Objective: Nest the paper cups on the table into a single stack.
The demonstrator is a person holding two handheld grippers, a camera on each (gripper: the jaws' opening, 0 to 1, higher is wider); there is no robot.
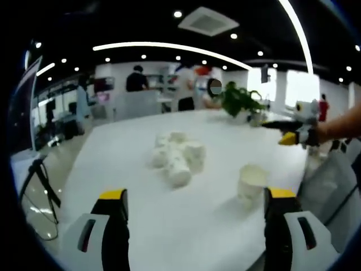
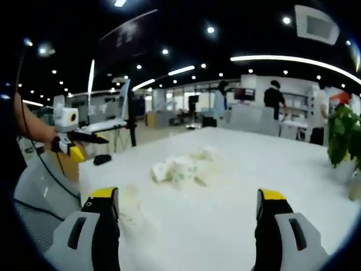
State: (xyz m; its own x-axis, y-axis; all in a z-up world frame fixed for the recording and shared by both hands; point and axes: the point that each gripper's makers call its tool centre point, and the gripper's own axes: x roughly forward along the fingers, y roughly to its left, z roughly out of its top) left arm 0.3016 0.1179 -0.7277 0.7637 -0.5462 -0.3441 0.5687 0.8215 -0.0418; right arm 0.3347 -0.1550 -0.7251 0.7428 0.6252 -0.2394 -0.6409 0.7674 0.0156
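Cups lie heaped mid-frame on the white surface, one cup upright at lower right. Both claws spread, empty. Paper is light, crushable; grip gently near a rim.

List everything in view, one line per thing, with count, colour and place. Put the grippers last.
paper cups: a heap, count unclear, white, lying mid-table
upright cup: one, white, apart from the heap, near the left gripper's right jaw
table: one, white, under the cups
potted plant: one, green, far table edge
people: several, background
left gripper: jaws open, yellow-tipped, above the table
right gripper: jaws open, yellow-tipped, above the table
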